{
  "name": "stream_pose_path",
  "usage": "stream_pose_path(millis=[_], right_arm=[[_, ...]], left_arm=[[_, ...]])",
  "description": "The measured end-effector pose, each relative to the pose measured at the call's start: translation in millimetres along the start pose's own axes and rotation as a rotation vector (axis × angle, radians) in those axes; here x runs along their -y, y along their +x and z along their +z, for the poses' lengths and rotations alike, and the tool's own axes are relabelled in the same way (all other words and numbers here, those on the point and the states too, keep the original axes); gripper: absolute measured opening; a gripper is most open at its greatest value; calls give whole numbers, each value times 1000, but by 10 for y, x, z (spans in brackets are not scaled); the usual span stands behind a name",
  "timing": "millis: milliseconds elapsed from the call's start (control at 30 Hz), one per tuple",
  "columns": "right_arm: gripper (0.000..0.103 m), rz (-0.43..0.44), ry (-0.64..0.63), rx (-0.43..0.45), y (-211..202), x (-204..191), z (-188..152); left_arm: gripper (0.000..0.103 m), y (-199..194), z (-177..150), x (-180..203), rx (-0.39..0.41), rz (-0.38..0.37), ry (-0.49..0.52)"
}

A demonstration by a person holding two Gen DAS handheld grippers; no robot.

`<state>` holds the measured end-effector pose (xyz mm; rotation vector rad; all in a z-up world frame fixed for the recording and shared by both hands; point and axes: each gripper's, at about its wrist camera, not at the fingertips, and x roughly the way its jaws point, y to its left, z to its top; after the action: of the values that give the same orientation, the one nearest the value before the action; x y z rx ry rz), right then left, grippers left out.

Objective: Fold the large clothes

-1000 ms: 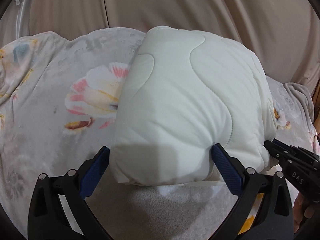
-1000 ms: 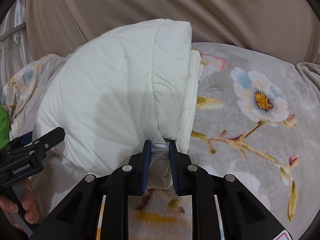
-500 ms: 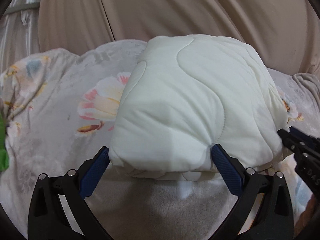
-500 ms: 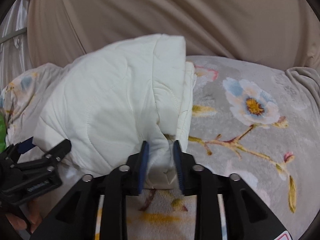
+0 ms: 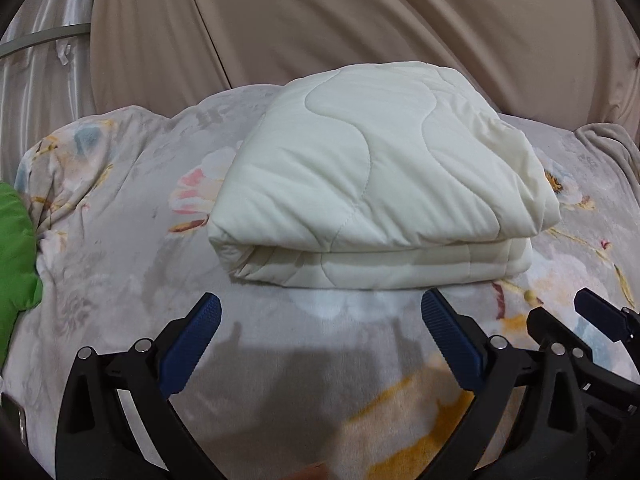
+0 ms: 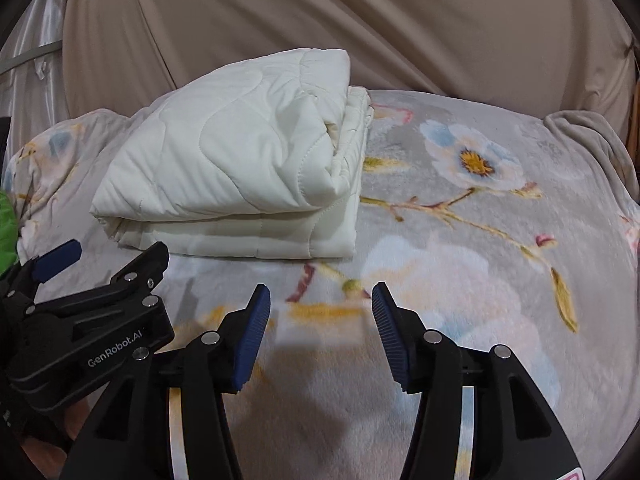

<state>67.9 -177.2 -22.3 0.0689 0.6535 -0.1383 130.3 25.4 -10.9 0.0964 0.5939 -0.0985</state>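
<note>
two tools: both are out in front of the bundle, and nothing is in either one.
green thing: a bright green soft cloth (image 5: 16, 248) peeks in at the far left edge. it might slide onto the folding spot and get mixed in, because it lies near.
left tool: the left black gripper with blue ribbed pads (image 5: 320, 320) has its jaws spread wide apart. it holds nothing. its tips sit just in front of the bundle and do not touch it.
bundle: the thick cream quilted blanket, folded into a fat square (image 5: 376, 196), rests on the grey fuzzy flower-print bed cover (image 5: 120, 240), in front of the tan curtain (image 5: 320, 20).
top flap: the puffy top layer might spring back up and open the fold, because soft stuffing likes to push back.
right side of bundle: the layers there (image 6: 352, 152) look loose and stepped, not lined up. they might slip apart if a tool bumps them.
right tool: the right black gripper with blue ribbed pads (image 6: 320, 312) has just been opening its jaws. they are about half apart, with nothing between them.
bump risk: the two tools are close side by side, so they might knock together if they swing.
</note>
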Motion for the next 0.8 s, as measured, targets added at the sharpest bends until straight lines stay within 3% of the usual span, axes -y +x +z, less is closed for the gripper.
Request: stream_pose_path(millis=[333, 800], right_arm=[[56, -28, -15, 0, 0, -26, -36], [56, -31, -10, -15, 26, -50, -48]], left_arm=[[98, -13, -61, -10, -23, 53, -9], [98, 15, -72, -2, -34, 70, -3]])
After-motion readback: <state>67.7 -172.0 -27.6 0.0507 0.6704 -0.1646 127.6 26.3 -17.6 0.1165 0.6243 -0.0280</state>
